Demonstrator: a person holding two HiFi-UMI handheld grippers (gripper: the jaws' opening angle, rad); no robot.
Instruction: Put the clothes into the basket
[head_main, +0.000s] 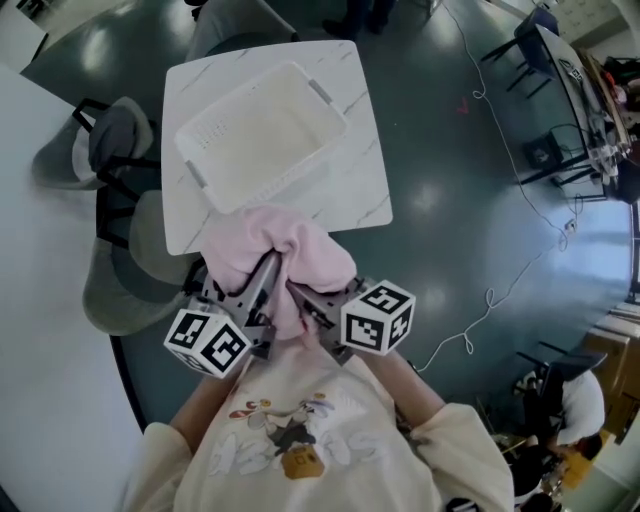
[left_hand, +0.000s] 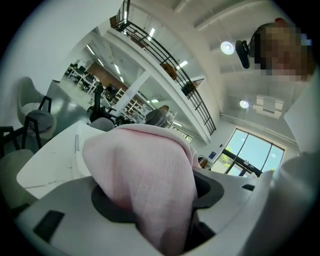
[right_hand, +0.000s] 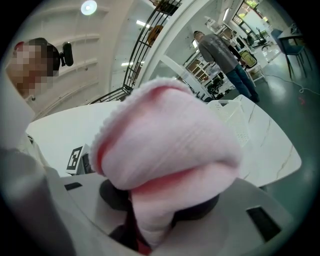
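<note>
A pink cloth (head_main: 275, 260) is bunched up in the air, just over the near edge of the white table (head_main: 350, 190). Both grippers hold it from below, side by side, close to the person's chest. My left gripper (head_main: 262, 285) is shut on the pink cloth (left_hand: 145, 185), which fills the space between its jaws. My right gripper (head_main: 300, 295) is shut on the same cloth (right_hand: 170, 150), which bulges over its jaws. The white plastic basket (head_main: 262, 135) stands on the table beyond the cloth, with nothing visible inside.
Grey chairs (head_main: 115, 140) stand left of the table, against a large white surface (head_main: 40, 300). Dark floor lies to the right, with a loose cable (head_main: 500, 290) and desks (head_main: 580, 90) further off. A person (right_hand: 222, 55) stands in the background.
</note>
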